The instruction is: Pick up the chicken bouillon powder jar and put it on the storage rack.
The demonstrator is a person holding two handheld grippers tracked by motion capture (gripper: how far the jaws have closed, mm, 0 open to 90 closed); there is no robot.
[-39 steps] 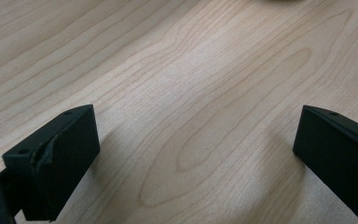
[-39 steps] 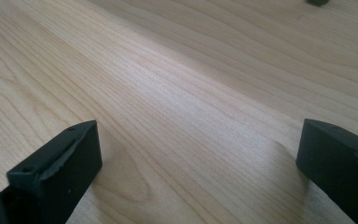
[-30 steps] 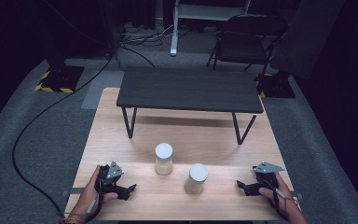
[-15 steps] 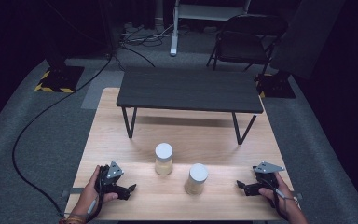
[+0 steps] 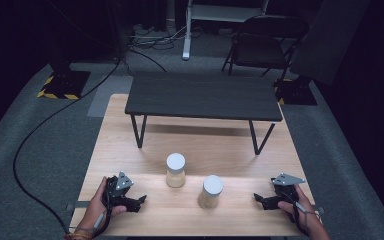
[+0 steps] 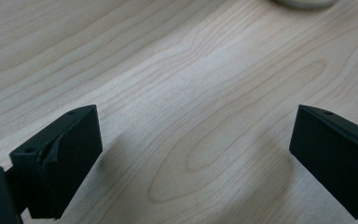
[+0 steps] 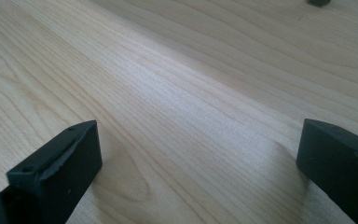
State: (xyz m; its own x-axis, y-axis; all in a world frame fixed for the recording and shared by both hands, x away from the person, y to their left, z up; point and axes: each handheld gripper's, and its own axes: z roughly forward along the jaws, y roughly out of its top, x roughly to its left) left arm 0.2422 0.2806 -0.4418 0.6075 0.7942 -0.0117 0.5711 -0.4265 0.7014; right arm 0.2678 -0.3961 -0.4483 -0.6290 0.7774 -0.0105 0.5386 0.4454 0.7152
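Note:
Two small jars with white lids and pale beige contents stand on the light wooden table (image 5: 125, 135): one (image 5: 175, 170) left of centre, the other (image 5: 211, 191) nearer and to its right. My left gripper (image 5: 139, 201) rests on the table near the front left, pointing right toward the jars. Its jaws (image 6: 196, 154) stand wide, have just been closing slightly, and have only bare wood between them. My right gripper (image 5: 259, 199) rests at the front right, pointing left. Its jaws (image 7: 198, 158) are open over bare wood.
A low black bench (image 5: 202, 95) on thin metal legs stands across the far half of the table. Beyond the table are a dark chair (image 5: 260, 45), cables on grey carpet and a yellow-striped base (image 5: 62, 85).

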